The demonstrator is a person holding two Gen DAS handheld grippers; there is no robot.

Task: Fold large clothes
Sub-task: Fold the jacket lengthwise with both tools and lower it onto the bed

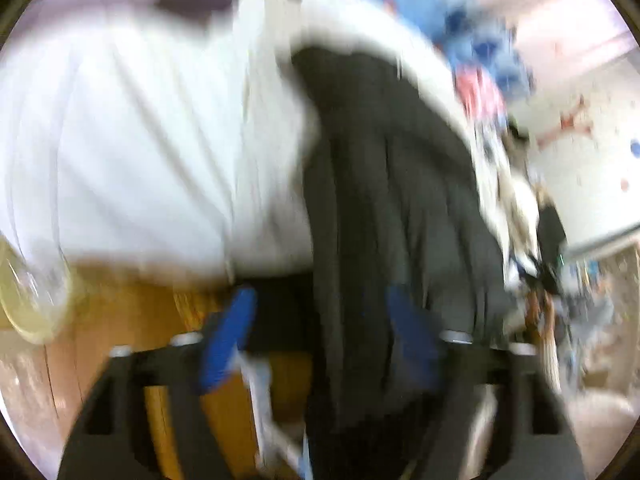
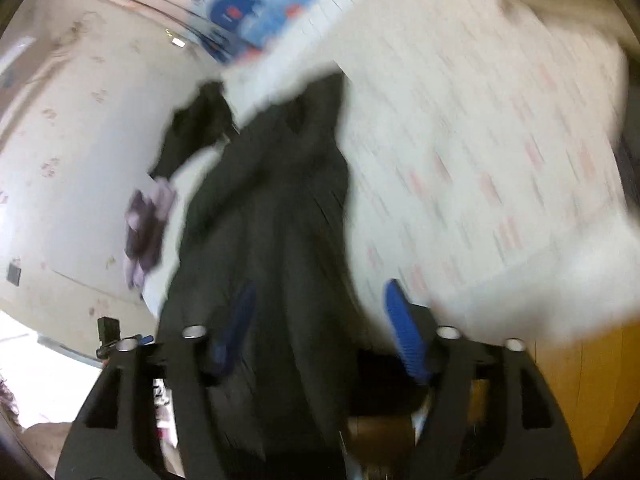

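We have the dark garment hanging in long folds off the near edge of the bed, its far end lying up on the white sheet, and both pictures are smeared by motion. It runs down between the blue pads of the left tongs and of the right tongs, but the pads stand apart and the blur hides any pinch, so we cannot tell whether either pair grips the cloth. We judge this the lift-and-spread step: next we must get the garment flat on the bed before making a fold.
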